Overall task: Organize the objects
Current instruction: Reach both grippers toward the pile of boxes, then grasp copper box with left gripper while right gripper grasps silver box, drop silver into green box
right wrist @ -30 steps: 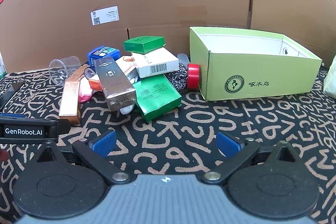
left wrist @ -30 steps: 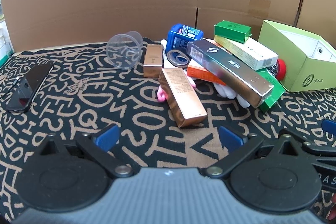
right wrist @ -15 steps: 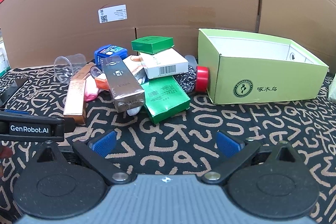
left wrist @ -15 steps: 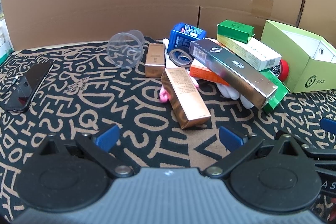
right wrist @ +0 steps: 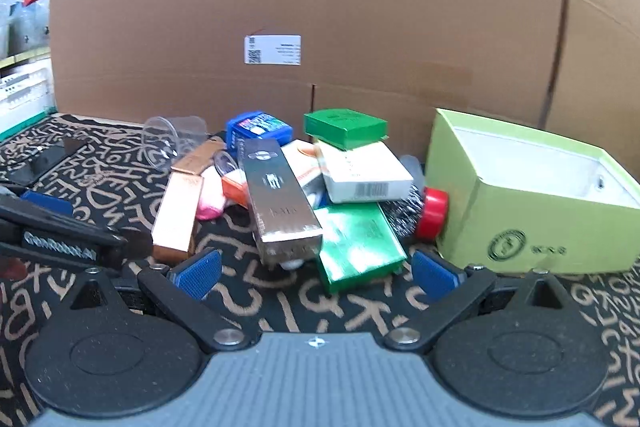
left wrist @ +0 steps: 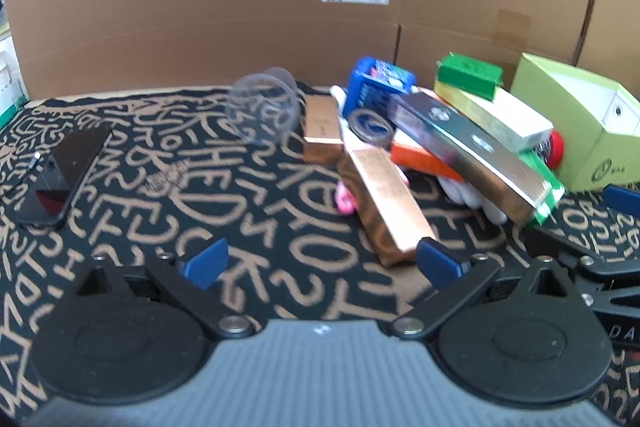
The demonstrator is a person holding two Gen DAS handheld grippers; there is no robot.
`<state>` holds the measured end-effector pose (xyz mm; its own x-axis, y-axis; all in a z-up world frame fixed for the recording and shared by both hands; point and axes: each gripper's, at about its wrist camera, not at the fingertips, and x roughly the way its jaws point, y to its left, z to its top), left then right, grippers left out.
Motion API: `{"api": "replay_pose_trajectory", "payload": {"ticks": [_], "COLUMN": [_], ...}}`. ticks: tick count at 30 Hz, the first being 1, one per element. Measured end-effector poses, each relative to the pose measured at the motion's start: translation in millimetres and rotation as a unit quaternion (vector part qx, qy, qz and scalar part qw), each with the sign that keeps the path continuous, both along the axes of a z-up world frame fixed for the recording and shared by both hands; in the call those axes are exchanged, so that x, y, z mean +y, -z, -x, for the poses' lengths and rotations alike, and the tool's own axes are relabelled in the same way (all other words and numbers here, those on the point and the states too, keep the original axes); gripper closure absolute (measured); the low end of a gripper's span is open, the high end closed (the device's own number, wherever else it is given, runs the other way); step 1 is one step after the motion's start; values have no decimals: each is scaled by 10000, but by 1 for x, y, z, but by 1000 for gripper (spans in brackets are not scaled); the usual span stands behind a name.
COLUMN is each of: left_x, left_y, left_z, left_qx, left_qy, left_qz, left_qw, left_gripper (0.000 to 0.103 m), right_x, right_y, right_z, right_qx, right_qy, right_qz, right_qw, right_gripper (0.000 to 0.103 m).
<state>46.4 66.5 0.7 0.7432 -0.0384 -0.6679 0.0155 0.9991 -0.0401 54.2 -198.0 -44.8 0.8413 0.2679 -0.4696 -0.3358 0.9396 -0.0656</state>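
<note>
both my claws are spread wide and hold nothing. my left gripper [left wrist: 322, 261] hangs low over the patterned cloth [left wrist: 160, 227], and my right gripper [right wrist: 316, 273] does the same. the heap to be sorted lies just ahead of each.

for the left claw the nearest piece is the copper box [left wrist: 384, 203]. it lies ahead and a little to the right, its long axis running away from me and tilted leftward at the far end, its near end just beside my right fingertip. i judge that a grip across its narrow width suits best, so the claw would need to shift right.

for the right claw the silver box [right wrist: 280, 199] is almost dead ahead between the fingers, long axis pointing away, its near end propped up on something white. the flat green box [right wrist: 358, 243] lies just right of it, and the open lime-green carton [right wrist: 532, 227] stands further right, well within this arm's reach; that is likely where things go.

the left view alone shows the dark phone [left wrist: 66, 173] far to the left and the clear cup [left wrist: 262, 109] mouth-on. the right view alone shows the red cap [right wrist: 434, 213] against the carton in full, and the barcode box [right wrist: 362, 175] under the small green box [right wrist: 344, 127].
</note>
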Motion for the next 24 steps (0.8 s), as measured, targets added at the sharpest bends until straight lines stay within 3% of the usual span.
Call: {"api": "replay_pose_trajectory", "payload": {"ticks": [5, 6, 8, 9, 12, 13, 15, 16, 21, 23, 24], "left_x": [11, 8, -2, -6, -15, -18, -22, -24, -11, -5, -4], "left_y": [-9, -8, -4, -1, 8, 10, 12, 14, 16, 15, 13], "left_z": [-15, -19, -30, -34, -45, -48, -51, -51, -23, -15, -12], "left_qx": [-1, 30, 159, 224, 330, 351, 455, 594, 695, 752, 744], "left_qy": [113, 189, 411, 487, 624, 666, 949, 1045, 1439, 1436, 1365], "left_qz": [293, 288, 249, 244, 390, 467, 614, 586, 514, 536, 529], "left_qw": [9995, 9994, 9987, 9983, 9967, 9961, 9925, 9910, 9858, 9853, 9864], "left_gripper": [8, 10, 17, 22, 33, 38, 74, 81, 79, 78, 71], "right_x": [15, 19, 26, 26, 15, 11, 2, -1, -10, -7, -5], "right_y": [2, 4, 7, 9, 8, 8, 8, 8, 14, 11, 10], "right_z": [-30, -35, -44, -46, -34, -26, -7, 1, 33, 33, 32], "right_qx": [77, 85, 145, 248, 342, 362, 479, 628, 1171, 1094, 974], "right_qy": [-323, -384, -473, -443, -392, -342, -205, -190, -724, -753, -703], "right_qz": [45, 78, 118, 114, -157, -167, -58, 23, 221, 218, 207], "right_qw": [9994, 9992, 9987, 9986, 9985, 9986, 9986, 9978, 9902, 9909, 9925], "right_gripper": [0, 6, 32, 51, 59, 60, 60, 60, 58, 42, 36]}}
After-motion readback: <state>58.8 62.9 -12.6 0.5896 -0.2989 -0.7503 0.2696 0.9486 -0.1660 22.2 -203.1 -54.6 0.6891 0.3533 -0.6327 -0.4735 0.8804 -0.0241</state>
